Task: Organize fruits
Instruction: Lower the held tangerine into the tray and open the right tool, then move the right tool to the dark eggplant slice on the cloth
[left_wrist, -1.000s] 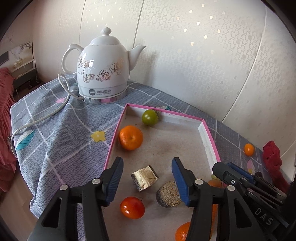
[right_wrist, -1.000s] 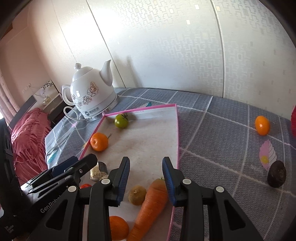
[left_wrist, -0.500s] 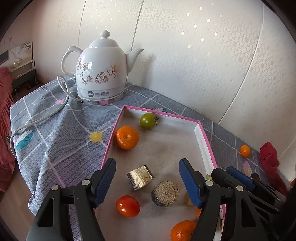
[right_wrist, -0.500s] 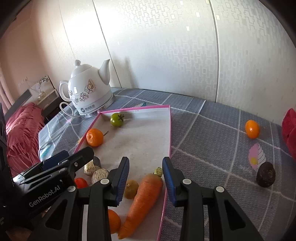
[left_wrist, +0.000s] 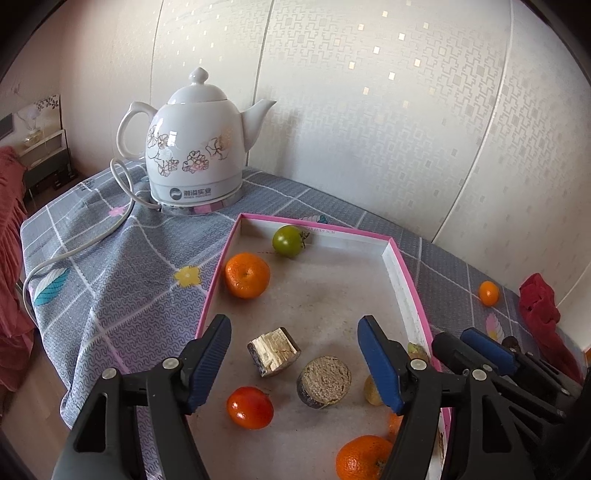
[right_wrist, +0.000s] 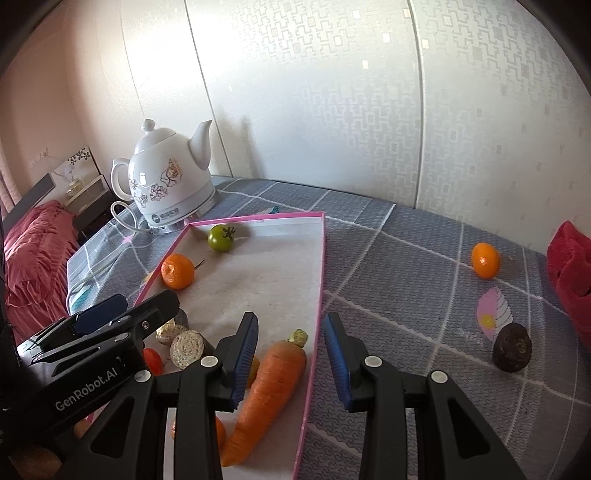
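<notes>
We count three mandarins: one far-left in the tray (left_wrist: 246, 275), one at its near edge (left_wrist: 364, 458), one out on the cloth (right_wrist: 485, 259). There are two tomatoes, green (left_wrist: 289, 240) and red (left_wrist: 250, 407), one carrot (right_wrist: 266, 391), two cut brown pieces (left_wrist: 274, 351) (left_wrist: 324, 381), one dark round fruit (right_wrist: 512, 346), one kettle (left_wrist: 194, 155).

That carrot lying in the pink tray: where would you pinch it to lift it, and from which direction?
Probably across the thick upper part of the carrot, just below its stubby green top, coming down from above. It lies flat and slanted beside the tray's right rim, so the right tool, hanging open over it, would need its fingers on either side of the body. The tapered tip offers less to hold.
</notes>
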